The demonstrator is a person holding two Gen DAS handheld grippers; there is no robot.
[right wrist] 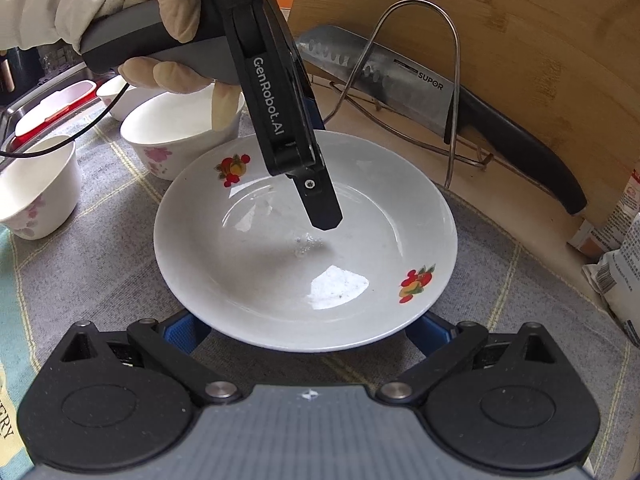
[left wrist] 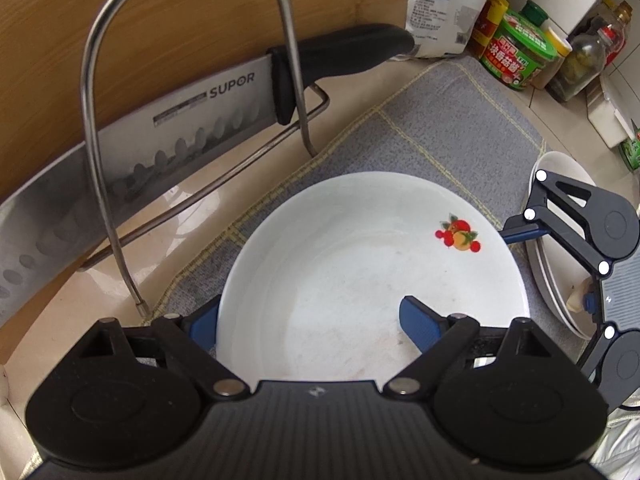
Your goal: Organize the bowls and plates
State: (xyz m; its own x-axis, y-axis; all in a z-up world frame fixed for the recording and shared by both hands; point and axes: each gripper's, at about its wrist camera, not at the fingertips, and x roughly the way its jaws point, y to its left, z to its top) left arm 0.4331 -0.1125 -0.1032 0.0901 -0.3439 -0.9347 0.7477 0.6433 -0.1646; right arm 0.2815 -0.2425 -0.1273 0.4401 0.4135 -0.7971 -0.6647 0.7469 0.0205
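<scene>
Glazed white plate (right wrist: 304, 240) lies on the grey mat (right wrist: 100, 280), near the knife rack (left wrist: 192, 120); stiff, slippery and breakable, best pinched at its rim; left gripper (left wrist: 310, 320) straddles the near rim unclenched; right gripper (right wrist: 308, 332) spread wide, its tips hidden under the rim, holding nothing.

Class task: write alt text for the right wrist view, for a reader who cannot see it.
A shallow white ceramic plate with fruit decals lies on a grey checked cloth, with the left claw, held by a gloved hand, reaching over its middle. The right claw stands open at the plate's near rim. White floral bowls sit left; a steel cleaver rests behind.
</scene>
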